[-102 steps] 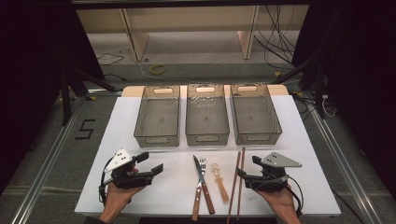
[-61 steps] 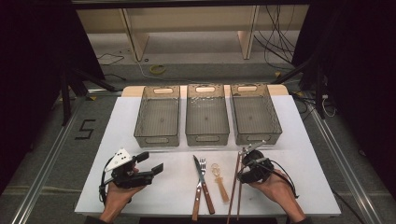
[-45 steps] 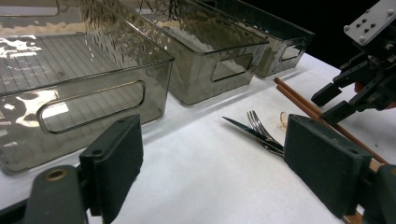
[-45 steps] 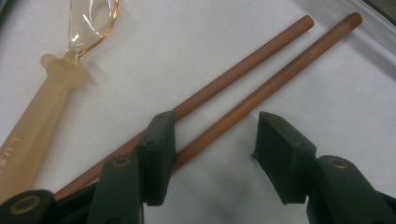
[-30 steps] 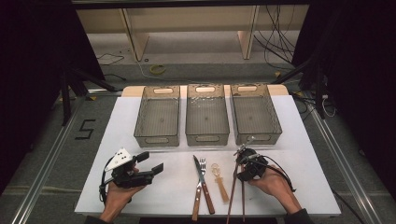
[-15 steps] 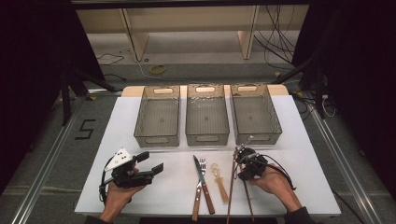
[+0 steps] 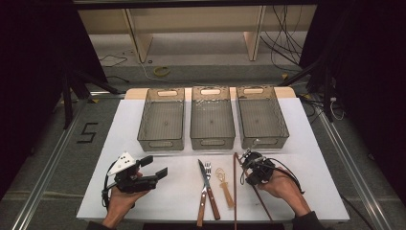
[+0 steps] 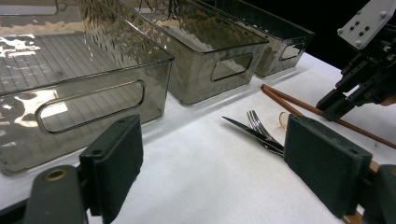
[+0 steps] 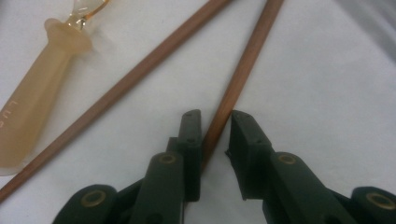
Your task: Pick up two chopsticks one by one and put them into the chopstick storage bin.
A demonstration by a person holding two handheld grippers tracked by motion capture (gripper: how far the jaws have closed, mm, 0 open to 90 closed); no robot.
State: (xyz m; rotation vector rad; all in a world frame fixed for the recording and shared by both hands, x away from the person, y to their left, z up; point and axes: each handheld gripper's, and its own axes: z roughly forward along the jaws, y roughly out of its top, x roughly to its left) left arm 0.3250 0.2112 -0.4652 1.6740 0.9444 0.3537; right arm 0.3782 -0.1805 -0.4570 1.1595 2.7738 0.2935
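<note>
The right gripper [image 9: 215, 135] has just been closing its fingers [image 9: 191, 140] around one chopstick [image 9: 243, 70], not yet clamped; pickup looks imminent.

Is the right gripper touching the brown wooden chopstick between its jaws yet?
Touching. In the right gripper view, the right gripper, whose jaws have just been closing, has its left pad against the brown wooden chopstick; a gap remains at the other pad.

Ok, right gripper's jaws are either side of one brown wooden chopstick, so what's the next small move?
Probably finish closing. The right gripper has just been closing its jaws, and the brown wooden chopstick lies between them; one pad looks to touch it, but a gap remains at the other. Once both pads press on it, lift it off the white table, clear of the second chopstick.
</note>
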